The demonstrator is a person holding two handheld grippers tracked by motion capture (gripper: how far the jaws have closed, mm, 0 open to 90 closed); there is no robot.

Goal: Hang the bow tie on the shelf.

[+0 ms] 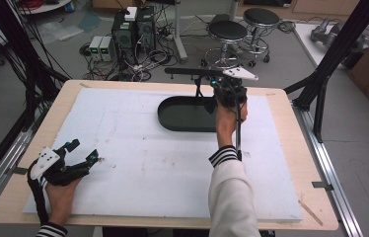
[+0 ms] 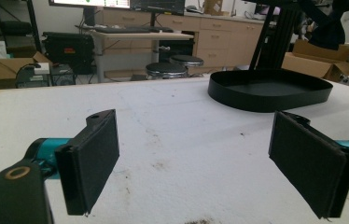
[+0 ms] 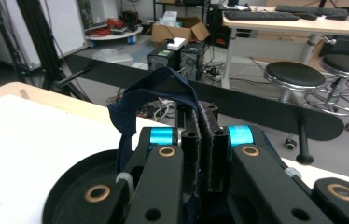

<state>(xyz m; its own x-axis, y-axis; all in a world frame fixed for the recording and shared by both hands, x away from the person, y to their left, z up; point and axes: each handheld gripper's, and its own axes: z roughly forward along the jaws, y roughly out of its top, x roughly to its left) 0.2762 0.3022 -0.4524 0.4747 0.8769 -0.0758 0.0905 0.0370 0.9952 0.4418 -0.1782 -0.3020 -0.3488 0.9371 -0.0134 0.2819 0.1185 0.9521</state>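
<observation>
On the white worktop (image 1: pixel 138 163) a black oval tray (image 1: pixel 185 114) lies toward the far side, and everything here is placed against it. The right tool (image 1: pixel 228 89) is held over the tray's right end, at its far rim, the person's right hand (image 1: pixel 228 118) wrapped round the body just behind it. In the right gripper view its two padded jaws are pressed tight together on a piece of dark blue cloth (image 3: pixel 156 95); a loop of that cloth stands up above the pads (image 3: pixel 205 135) and another fold hangs down on the left of the jaws toward the tray's floor (image 3: pixel 77 186). So the cloth is above the tray, clamped in the right tool, and whether its lower end touches the tray cannot be told. The left tool (image 1: pixel 81 153) rests well away from the tray, near the worktop's near left corner, gripped by the left hand (image 1: pixel 61 190). In the left gripper view its jaws stand wide apart with bare white worktop between them, and the tray (image 2: pixel 270 88) sits well beyond, off to the right.
</observation>
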